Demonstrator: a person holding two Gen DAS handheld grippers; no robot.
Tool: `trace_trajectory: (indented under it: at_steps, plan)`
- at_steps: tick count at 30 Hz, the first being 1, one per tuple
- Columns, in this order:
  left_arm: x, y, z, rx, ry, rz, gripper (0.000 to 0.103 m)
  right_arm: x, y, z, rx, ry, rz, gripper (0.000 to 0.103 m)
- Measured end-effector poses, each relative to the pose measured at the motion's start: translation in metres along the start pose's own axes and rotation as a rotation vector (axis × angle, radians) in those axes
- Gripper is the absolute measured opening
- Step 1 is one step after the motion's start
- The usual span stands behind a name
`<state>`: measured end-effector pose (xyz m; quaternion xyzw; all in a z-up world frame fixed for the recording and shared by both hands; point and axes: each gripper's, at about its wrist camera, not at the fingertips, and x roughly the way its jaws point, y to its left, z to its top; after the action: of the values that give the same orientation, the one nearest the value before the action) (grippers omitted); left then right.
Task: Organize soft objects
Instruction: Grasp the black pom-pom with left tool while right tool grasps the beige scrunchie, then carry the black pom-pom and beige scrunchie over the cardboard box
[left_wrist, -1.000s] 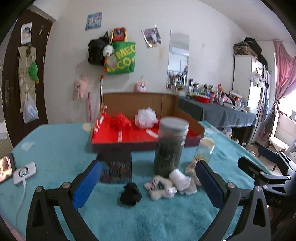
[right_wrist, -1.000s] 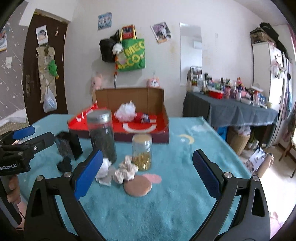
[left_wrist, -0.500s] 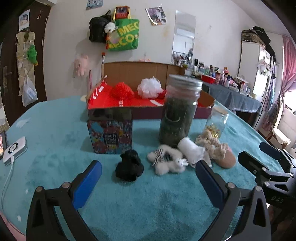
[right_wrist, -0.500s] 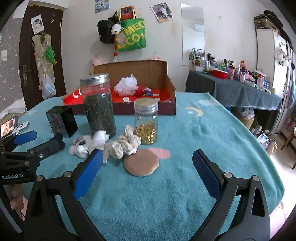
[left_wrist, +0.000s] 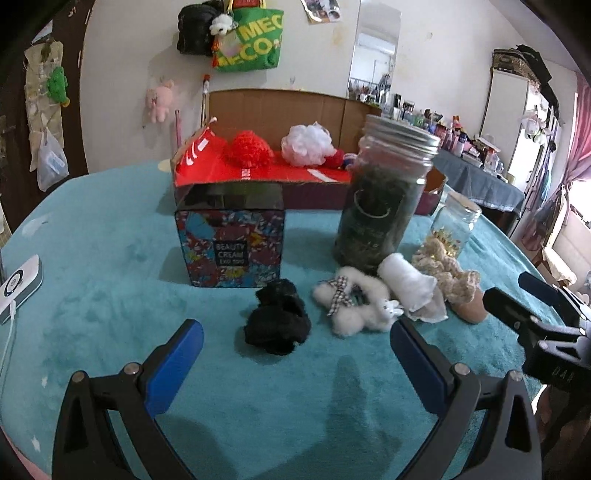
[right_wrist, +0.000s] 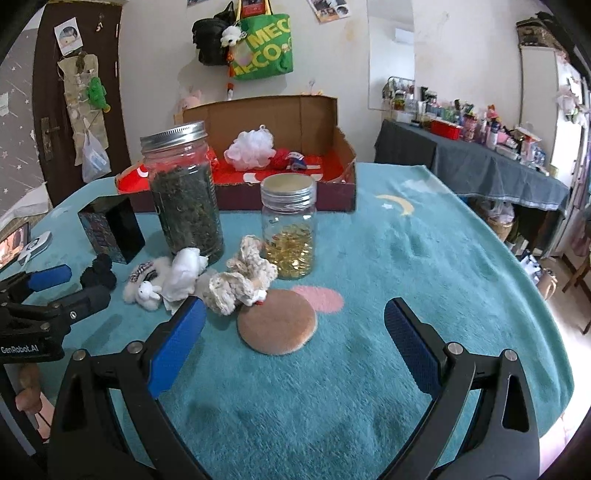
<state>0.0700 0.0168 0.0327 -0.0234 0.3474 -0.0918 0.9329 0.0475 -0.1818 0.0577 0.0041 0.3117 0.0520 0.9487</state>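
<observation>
Above the black scrunchie (left_wrist: 277, 322), left gripper (left_wrist: 295, 345) spread wide.

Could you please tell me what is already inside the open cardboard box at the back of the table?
Inside the cardboard box lie a white mesh puff, a red knitted ball and another small red item. The tall jar hides part of the floor.

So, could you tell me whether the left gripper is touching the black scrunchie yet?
Apart. The left wrist view shows teal cloth between the left gripper's open fingers and the black scrunchie.
</observation>
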Motion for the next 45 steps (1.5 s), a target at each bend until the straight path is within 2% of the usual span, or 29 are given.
trace_trajectory:
  at_steps: [6,8,9,10,11,12,13,14,15,17,18,21,28,34,45]
  plan:
    - [0.004,0.013,0.009,-0.004,0.032,0.021,0.103,0.013,0.003,0.014,-0.01,0.034,0.055,0.099]
    - [0.007,0.017,0.011,0.004,0.041,0.028,0.1,0.02,0.004,0.018,-0.01,0.048,0.067,0.099]
    - [0.01,0.019,0.011,0.008,0.049,0.027,0.096,0.023,0.004,0.02,-0.01,0.055,0.075,0.099]
    - [0.012,0.02,0.012,0.012,0.061,0.018,0.086,0.028,0.004,0.021,-0.01,0.063,0.083,0.098]
    - [0.015,0.021,0.012,0.014,0.072,0.007,0.072,0.032,0.003,0.022,-0.008,0.071,0.097,0.096]
    - [0.018,0.022,0.011,0.016,0.086,-0.009,0.064,0.034,0.004,0.023,-0.008,0.08,0.109,0.084]
    - [0.021,0.022,0.01,0.019,0.109,-0.049,0.051,0.037,0.004,0.024,-0.005,0.095,0.133,0.075]
    - [0.022,0.021,0.009,0.02,0.119,-0.079,0.045,0.041,0.003,0.023,0.002,0.116,0.164,0.05]
    - [0.02,0.019,0.008,0.03,0.113,-0.093,0.033,0.044,0.002,0.022,0.006,0.139,0.195,0.031]
    - [0.016,0.015,0.008,0.052,0.098,-0.094,0.028,0.044,0.002,0.02,0.009,0.14,0.233,0.025]
    - [0.013,0.012,0.008,0.06,0.091,-0.1,0.027,0.04,0.003,0.019,-0.002,0.123,0.227,0.021]
    - [0.005,0.006,0.011,0.075,0.075,-0.132,0.026,0.027,0.005,0.018,-0.02,0.083,0.221,0.019]
    - [-0.002,-0.011,0.025,0.112,0.05,-0.182,0.026,0.007,0.001,0.025,-0.002,0.044,0.256,0.017]
    - [0.003,-0.02,0.029,0.121,0.065,-0.217,0.026,0.004,0.004,0.03,-0.002,0.039,0.289,0.017]
    - [0.006,-0.012,0.026,0.104,0.092,-0.22,0.026,0.005,0.002,0.028,0.006,0.049,0.293,0.017]
